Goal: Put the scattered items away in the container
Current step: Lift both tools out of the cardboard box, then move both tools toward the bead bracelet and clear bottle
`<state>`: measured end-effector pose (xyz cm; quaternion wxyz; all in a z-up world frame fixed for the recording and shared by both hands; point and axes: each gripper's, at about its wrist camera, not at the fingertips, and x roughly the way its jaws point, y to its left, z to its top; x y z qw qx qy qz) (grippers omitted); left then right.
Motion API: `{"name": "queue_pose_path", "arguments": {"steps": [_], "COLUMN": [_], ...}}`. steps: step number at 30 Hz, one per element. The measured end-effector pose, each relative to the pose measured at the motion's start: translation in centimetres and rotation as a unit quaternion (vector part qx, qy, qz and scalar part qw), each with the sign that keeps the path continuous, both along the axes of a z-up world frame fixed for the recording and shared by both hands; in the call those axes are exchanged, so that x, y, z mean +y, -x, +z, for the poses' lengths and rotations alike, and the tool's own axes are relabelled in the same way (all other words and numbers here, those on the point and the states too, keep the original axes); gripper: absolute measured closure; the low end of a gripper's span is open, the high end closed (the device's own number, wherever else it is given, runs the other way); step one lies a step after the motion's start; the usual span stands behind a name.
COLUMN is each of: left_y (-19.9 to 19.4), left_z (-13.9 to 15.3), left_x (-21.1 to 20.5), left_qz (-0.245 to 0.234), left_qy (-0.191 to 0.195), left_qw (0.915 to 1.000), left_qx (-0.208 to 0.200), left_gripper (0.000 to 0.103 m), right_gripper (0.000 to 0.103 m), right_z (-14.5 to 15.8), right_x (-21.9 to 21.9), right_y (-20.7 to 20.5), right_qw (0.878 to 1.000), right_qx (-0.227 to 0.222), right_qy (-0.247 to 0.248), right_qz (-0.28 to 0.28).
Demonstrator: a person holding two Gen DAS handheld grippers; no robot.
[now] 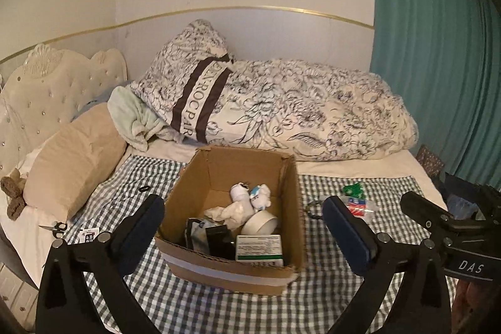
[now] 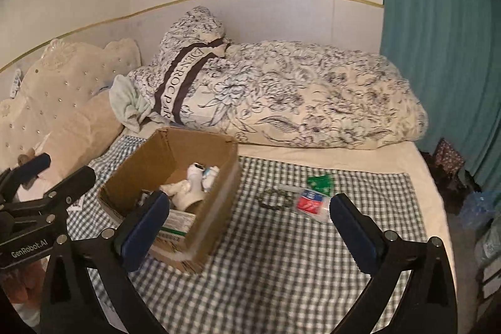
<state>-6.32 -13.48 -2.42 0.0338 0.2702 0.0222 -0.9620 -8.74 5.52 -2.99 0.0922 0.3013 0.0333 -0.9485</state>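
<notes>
Two black grippers with blue pads hang over the bed, the left gripper and the right gripper, both spread wide with nothing in them. The brown cardboard box sits on the green checked cloth. A red and white packet lies just right of it. Small grey scissors lie far left.

Matt corrugated cardboard box, woven checked cloth, soft printed cotton duvet
</notes>
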Motion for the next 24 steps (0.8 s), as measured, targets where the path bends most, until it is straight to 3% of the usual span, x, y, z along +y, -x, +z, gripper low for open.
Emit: {"name": "queue_pose_path", "arguments": {"steps": [24], "left_y": [-5.8], "left_z": [1.8], "left_x": [7.9], "left_qz": [-0.040], "left_qy": [0.010], "left_qw": [0.9989], "left_qx": [0.022], "left_gripper": [0.000], "right_gripper": [0.000], "right_z": [1.8], "right_x": [7.9], "right_y": [-8.0], "right_qw": [0.999], "right_qx": [0.024], "right_qy": [-0.011], "right_qz": [-0.047]}}
